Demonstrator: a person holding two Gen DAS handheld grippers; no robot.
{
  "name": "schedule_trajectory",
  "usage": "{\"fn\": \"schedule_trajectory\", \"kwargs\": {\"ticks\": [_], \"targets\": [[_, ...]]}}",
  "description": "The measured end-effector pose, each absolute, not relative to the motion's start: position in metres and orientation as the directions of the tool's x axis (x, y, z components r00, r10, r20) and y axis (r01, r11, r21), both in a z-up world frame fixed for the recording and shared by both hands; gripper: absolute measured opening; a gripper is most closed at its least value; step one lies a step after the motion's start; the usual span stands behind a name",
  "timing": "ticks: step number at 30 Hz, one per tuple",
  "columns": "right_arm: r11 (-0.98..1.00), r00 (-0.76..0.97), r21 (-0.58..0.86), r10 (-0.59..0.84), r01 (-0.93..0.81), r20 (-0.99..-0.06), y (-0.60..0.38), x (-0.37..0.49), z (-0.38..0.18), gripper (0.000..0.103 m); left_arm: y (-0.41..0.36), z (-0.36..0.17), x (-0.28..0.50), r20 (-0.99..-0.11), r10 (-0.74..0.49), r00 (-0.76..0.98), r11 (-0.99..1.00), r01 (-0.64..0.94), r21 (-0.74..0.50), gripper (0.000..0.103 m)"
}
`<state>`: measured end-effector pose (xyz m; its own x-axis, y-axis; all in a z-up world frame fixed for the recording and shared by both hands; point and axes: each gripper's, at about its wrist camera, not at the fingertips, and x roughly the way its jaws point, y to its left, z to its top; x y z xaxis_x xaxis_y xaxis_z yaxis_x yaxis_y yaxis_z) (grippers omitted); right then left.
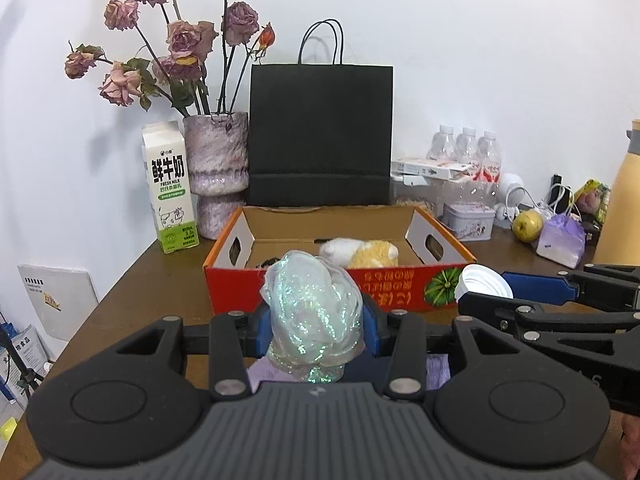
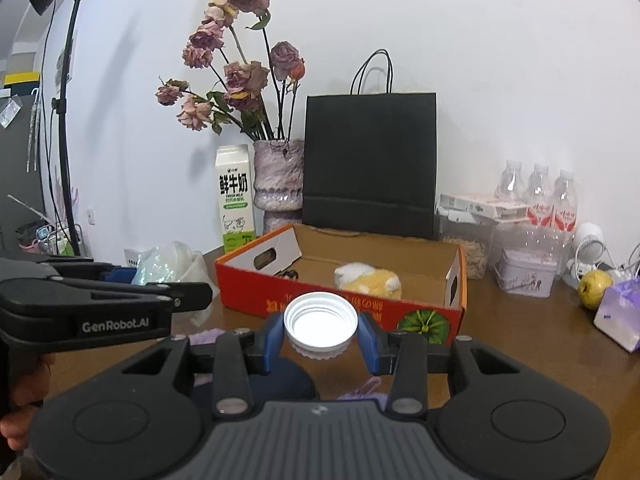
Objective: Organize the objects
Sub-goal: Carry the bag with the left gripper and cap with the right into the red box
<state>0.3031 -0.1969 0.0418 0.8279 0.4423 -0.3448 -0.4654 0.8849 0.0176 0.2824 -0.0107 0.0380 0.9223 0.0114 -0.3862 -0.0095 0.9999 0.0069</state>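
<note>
My left gripper [image 1: 316,330] is shut on a crumpled iridescent plastic bag [image 1: 312,312], held just in front of the red cardboard box [image 1: 248,288]. My right gripper [image 2: 320,338] is shut on a white ribbed cap [image 2: 320,326], its hollow side facing the camera, also before the red cardboard box [image 2: 256,292]. The cap [image 1: 482,282] and right gripper show at the right of the left wrist view. Inside the box lie a yellow and white plush toy [image 2: 370,278] and a small dark object [image 2: 289,274]. The bag [image 2: 168,262] and left gripper appear at the left of the right wrist view.
Behind the box stand a black paper bag [image 1: 320,136], a vase of dried roses [image 1: 216,168] and a milk carton [image 1: 170,188]. To the right are water bottles [image 2: 540,196], a tin [image 2: 524,274], a green apple [image 2: 594,284] and a purple pouch [image 2: 618,316]. Purple cloth [image 1: 264,372] lies beneath the grippers.
</note>
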Motion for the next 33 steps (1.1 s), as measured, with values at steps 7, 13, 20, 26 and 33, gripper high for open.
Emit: {"fn": "schedule_trajectory", "kwargs": {"ticks": [7, 13, 20, 26, 33], "targets": [[0.889, 0.845, 0.015, 0.439, -0.457, -0.306, -0.194, 0.324, 0.053, 0.039, -0.006, 0.045, 0.303, -0.367, 0.015, 0.930, 1.000, -0.022, -0.015, 0.043], [0.891, 0.849, 0.017, 0.439, -0.455, -0.295, -0.190, 0.346, 0.058, 0.039, -0.006, 0.049, 0.322, -0.350, 0.015, 0.936, 0.999, -0.028, -0.031, 0.043], [0.893, 0.847, 0.021, 0.435, -0.450, -0.305, -0.185, 0.373, 0.060, 0.039, -0.007, 0.051, 0.346, -0.346, 0.014, 0.938, 0.999, -0.031, -0.042, 0.043], [0.897, 0.850, 0.018, 0.426, -0.442, -0.311, -0.183, 0.393, 0.061, 0.039, -0.005, 0.052, 0.366, -0.340, 0.014, 0.940, 0.999, -0.030, -0.041, 0.043], [0.897, 0.849, 0.011, 0.423, -0.443, -0.318, -0.180, 0.415, 0.060, 0.039, -0.001, 0.053, 0.391, -0.338, 0.019, 0.941, 0.999, -0.035, -0.042, 0.043]]}}
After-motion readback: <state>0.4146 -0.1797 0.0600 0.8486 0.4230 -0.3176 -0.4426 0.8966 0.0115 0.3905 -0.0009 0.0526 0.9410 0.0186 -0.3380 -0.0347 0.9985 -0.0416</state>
